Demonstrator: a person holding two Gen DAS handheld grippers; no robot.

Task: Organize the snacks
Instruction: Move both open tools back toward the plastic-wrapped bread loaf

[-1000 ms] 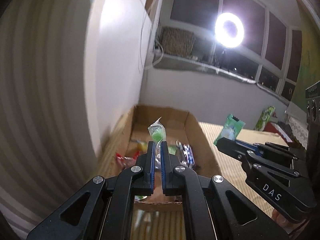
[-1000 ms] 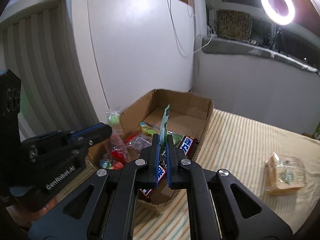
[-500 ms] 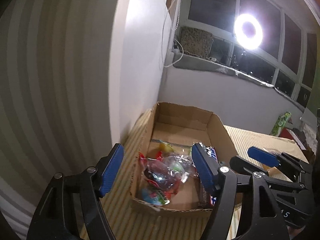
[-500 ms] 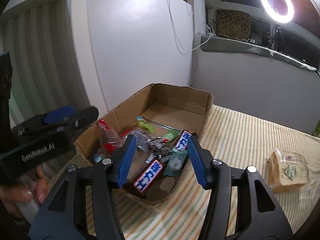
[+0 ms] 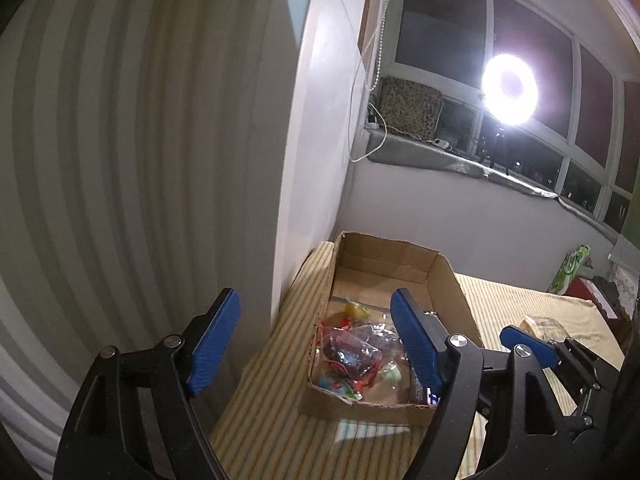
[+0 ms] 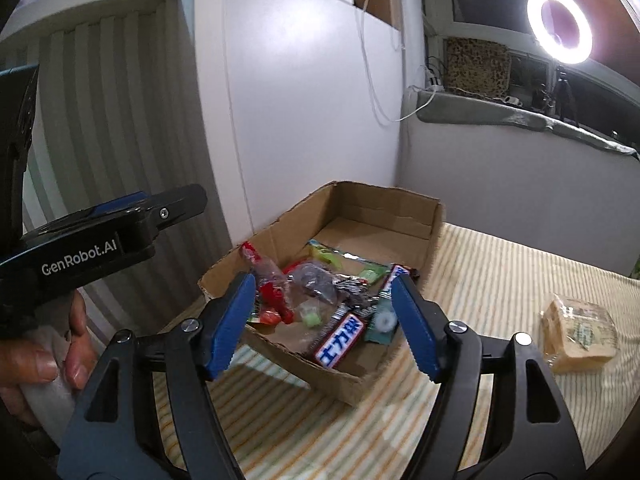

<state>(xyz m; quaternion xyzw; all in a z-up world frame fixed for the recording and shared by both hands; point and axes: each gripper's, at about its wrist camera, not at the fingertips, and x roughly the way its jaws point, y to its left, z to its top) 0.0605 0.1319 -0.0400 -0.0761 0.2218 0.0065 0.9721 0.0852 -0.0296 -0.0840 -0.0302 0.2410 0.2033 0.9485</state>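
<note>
The right gripper (image 5: 528, 344) finger hides part of the wrapped cake (image 5: 544, 326); box snacks blur.

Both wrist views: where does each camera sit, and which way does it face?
Left wrist: on the left gripper, open, facing the cardboard box near the wall; the right gripper shows at right.
Right wrist: on the right gripper, open, facing the same box; the left gripper and left hand show.
Shared: box, ring light, wrapped cake.

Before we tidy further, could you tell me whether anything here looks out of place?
One clear packet lies alone on the striped cloth, right of the box, while the other snacks sit jumbled inside the box. Both grippers, left and right, are open and empty.
</note>
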